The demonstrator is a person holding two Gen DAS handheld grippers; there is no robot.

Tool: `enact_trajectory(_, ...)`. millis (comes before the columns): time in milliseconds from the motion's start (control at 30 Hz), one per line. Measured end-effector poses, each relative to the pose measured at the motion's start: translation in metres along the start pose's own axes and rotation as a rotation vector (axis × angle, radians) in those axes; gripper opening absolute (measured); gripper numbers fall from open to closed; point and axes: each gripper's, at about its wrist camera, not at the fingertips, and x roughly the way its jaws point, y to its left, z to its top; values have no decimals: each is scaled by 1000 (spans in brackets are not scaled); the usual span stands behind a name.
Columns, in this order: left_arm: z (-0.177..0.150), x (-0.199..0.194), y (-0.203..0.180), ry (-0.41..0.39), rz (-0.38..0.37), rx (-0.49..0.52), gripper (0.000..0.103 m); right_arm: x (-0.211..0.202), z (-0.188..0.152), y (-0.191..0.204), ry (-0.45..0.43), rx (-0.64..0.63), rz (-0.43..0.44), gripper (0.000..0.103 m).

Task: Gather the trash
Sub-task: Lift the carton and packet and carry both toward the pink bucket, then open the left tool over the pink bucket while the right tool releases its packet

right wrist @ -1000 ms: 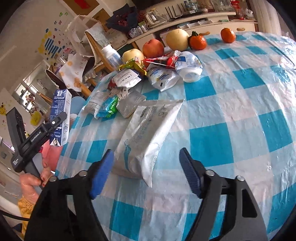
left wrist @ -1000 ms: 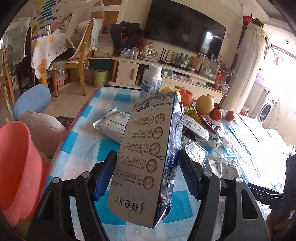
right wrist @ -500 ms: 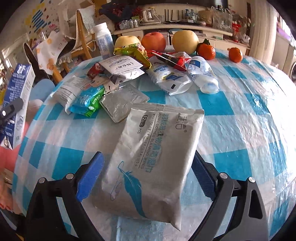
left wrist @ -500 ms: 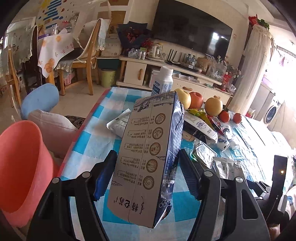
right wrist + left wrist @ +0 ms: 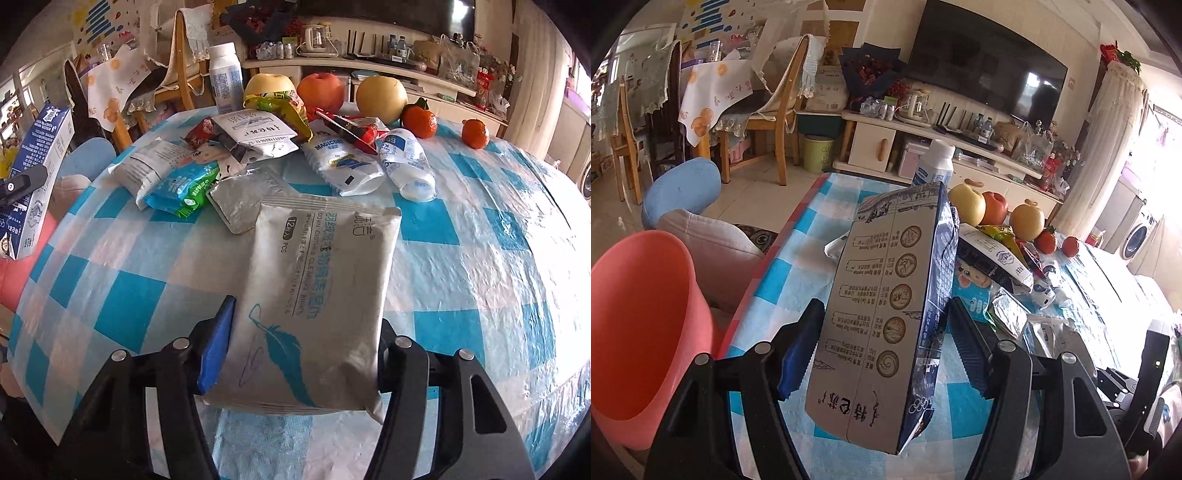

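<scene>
We held the left gripper (image 5: 882, 347) above the table's left edge, its blue pads clamped on the tall blue-and-grey printed milk carton (image 5: 886, 306), which stood upright and clear of the blue-and-white checked tablecloth (image 5: 798, 266). The tablecloth's red-trimmed edge ran from 7 o'clock up to 12 o'clock in the left wrist view. Beyond that edge, at 9 o'clock, sat the salmon-pink plastic bin (image 5: 639, 325), its mouth open and nothing over it. The carton's grey panel carried a column of round pictograms; its dark blue side face looked dented.

In the right wrist view the right gripper (image 5: 306, 350) had its jaws closing around the near end of the flat silver-grey wipes pouch with a blue feather print (image 5: 317, 295). The left pad lay against the pouch edge; the right pad was hidden behind the pouch, so we could not confirm full contact. The pouch lay on the cloth, its far end at 12 o'clock overlapping a crumpled silver foil wrapper (image 5: 243, 195). From 1 o'clock to 4 o'clock the cloth lay bare. From 10 to 1 o'clock lay a heap of wrappers (image 5: 258, 136) and white squeezed bottles (image 5: 406, 166), with fruit (image 5: 380, 96) behind them.
</scene>
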Motion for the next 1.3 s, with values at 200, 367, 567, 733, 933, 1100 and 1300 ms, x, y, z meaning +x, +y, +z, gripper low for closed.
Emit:
enact_trajectory(200,5,-13,12,-38,32,-29,69,-34,13,25,-75,-19,92,60)
enact_trajectory(367,14,-34,40,-99,111,-74,69,-62,43,76,-129,-57,283,60)
enact_trajectory(567,20,-60,118,-146,277,-259,69,-77,84,168,-133,-116,564,61)
enact_trajectory(733,11,-74,179,-125,380,-438,69,-67,109,248,-86,-170,728,61)
enact_trajectory(933,0,-79,223,-103,403,-587,70,-34,119,317,0,-183,835,64)
enact_trajectory(1100,-13,-83,246,-113,461,-681,88,-13,115,331,35,-151,845,76)
enact_trajectory(1300,-15,-91,244,-210,515,-657,91,-25,111,305,-32,-108,791,85)
